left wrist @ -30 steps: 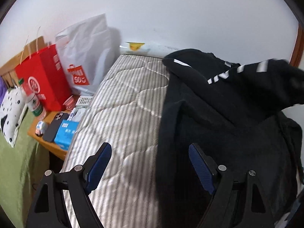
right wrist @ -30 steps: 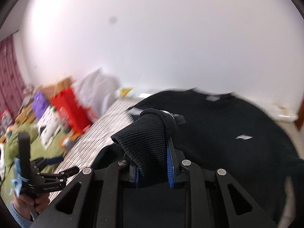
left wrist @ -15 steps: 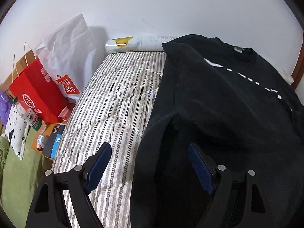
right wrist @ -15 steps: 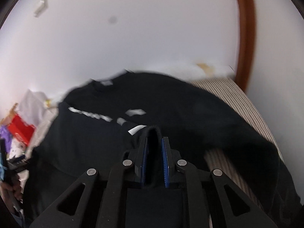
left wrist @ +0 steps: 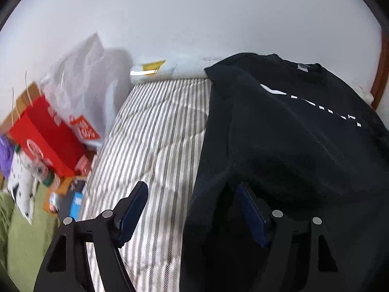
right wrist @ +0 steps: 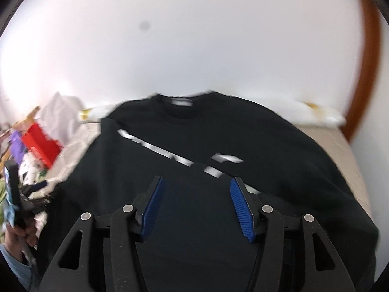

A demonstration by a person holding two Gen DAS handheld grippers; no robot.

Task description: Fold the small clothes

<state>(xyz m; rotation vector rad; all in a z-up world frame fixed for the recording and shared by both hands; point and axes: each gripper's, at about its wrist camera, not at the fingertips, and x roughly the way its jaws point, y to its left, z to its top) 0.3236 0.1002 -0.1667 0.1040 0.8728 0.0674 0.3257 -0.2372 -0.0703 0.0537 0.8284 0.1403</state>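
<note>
The black long-sleeved sweatshirt with white lettering (right wrist: 218, 131) lay spread on the grey-and-white striped quilted mattress (left wrist: 150, 131), ahead of and beneath both grippers. The right gripper (right wrist: 198, 202) had just been opening; its blue ribbed pads stood apart above the fabric, gripping nothing. The left gripper (left wrist: 192, 209) had been closing slightly yet stayed wide, straddling the sweatshirt's left edge without pinching it. A red paper bag (left wrist: 46, 141) stood far to its left.

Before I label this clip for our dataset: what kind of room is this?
Most likely a bedroom. A striped quilted mattress lies against a white wall, with a black sweatshirt spread on it, and a cluttered bedside table with shopping bags stands beside it.
</note>
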